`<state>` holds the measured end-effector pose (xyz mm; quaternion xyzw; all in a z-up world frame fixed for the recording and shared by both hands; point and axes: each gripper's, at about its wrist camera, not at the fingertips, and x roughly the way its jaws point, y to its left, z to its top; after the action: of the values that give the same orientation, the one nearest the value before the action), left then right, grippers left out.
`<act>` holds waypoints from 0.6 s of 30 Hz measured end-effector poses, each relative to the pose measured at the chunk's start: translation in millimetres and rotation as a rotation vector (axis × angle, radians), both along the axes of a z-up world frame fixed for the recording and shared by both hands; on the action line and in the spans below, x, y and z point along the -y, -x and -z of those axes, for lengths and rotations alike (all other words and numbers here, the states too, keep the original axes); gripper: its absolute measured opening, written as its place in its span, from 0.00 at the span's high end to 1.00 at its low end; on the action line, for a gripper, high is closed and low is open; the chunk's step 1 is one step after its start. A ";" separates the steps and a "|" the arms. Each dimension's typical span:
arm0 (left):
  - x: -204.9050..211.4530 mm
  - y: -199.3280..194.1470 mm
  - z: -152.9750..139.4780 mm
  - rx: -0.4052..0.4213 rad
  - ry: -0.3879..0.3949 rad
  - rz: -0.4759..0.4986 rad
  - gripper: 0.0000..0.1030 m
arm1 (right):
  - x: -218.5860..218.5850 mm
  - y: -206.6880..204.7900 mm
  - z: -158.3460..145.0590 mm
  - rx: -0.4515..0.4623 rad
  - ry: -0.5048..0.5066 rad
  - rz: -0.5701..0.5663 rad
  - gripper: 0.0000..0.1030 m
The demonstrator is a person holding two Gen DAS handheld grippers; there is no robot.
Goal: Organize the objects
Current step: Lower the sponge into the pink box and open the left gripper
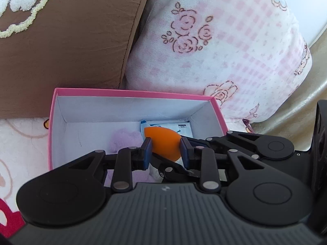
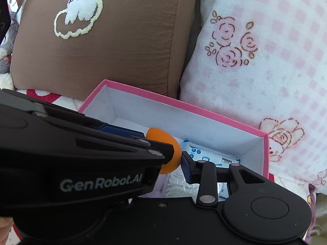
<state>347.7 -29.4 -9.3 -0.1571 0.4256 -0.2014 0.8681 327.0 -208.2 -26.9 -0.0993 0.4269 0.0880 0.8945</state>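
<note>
My left gripper (image 1: 166, 150) is shut on an orange egg-shaped sponge (image 1: 163, 140) and holds it over the open pink box (image 1: 132, 92). The box has white inner walls. A blue-and-white packet (image 1: 173, 127) and a soft lilac puff (image 1: 124, 140) lie on its floor. In the right wrist view the left gripper crosses from the left with the orange sponge (image 2: 169, 143) at its tip. My right gripper (image 2: 173, 167) sits just behind it over the box (image 2: 184, 104); only its right finger (image 2: 187, 166) shows, beside the sponge. The packet (image 2: 204, 157) lies under it.
A brown cushion (image 2: 102, 51) with a white tufted patch leans behind the box on the left. A pink-checked floral pillow (image 2: 265, 61) leans on the right. The box rests on a pale printed blanket (image 1: 18, 138). A grey plush toy (image 2: 6, 40) is at the far left.
</note>
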 end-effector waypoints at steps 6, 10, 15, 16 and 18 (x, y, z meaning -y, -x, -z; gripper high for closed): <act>1.1 -20.4 16.5 -0.027 0.013 -0.016 0.73 | 4.4 -22.4 12.2 -0.029 0.003 -0.025 0.59; 6.6 -30.4 25.3 -0.038 0.015 -0.008 0.73 | 8.5 -32.4 19.7 -0.050 0.022 -0.040 0.59; 11.9 -38.9 35.3 -0.053 0.024 -0.010 0.72 | 14.7 -40.7 28.9 -0.066 0.042 -0.034 0.59; 13.0 -40.2 37.4 -0.058 0.024 -0.012 0.72 | 15.6 -41.7 31.2 -0.071 0.042 -0.032 0.59; 14.7 -42.3 41.7 -0.073 0.024 -0.020 0.72 | 15.9 -42.5 36.3 -0.079 0.055 -0.032 0.59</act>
<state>390.0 -44.0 -51.0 -0.1791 0.4531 -0.1919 0.8519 369.6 -224.0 -63.2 -0.1272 0.4626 0.0945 0.8723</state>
